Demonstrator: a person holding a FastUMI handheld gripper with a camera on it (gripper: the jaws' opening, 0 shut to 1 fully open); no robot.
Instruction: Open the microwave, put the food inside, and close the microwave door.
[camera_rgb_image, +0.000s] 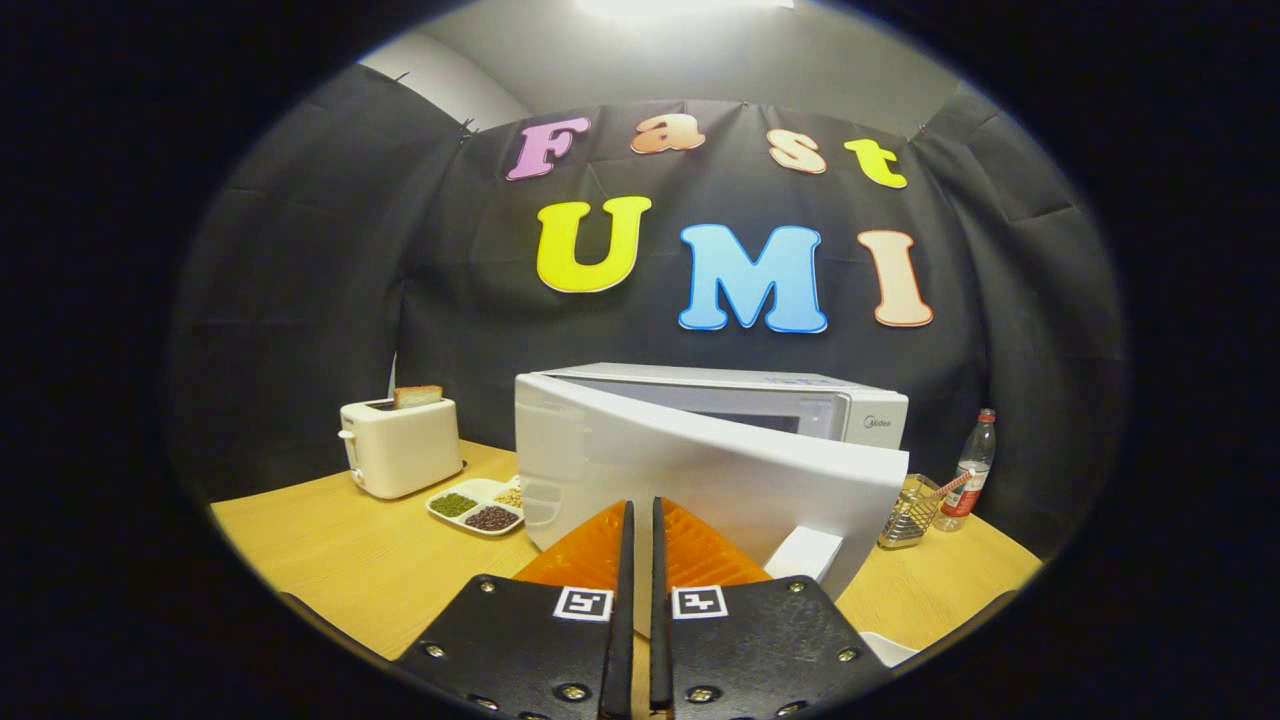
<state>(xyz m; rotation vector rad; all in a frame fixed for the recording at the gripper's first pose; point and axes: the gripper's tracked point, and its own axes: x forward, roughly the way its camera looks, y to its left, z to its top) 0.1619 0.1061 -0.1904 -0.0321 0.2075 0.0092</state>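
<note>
The white microwave stands on the wooden table straight ahead. Its door is partly open, hinged at the left, with the free edge swung out toward me on the right. My gripper is shut with nothing between its fingers, and the tips sit right at the door's outer face, near its lower middle. A white divided dish of beans and grains lies left of the microwave, beyond the fingers. I cannot see the microwave's inside behind the door.
A white toaster with a slice of bread in it stands behind the dish at the left. Right of the microwave are a wire holder and a plastic bottle. A white block shows under the door's free edge.
</note>
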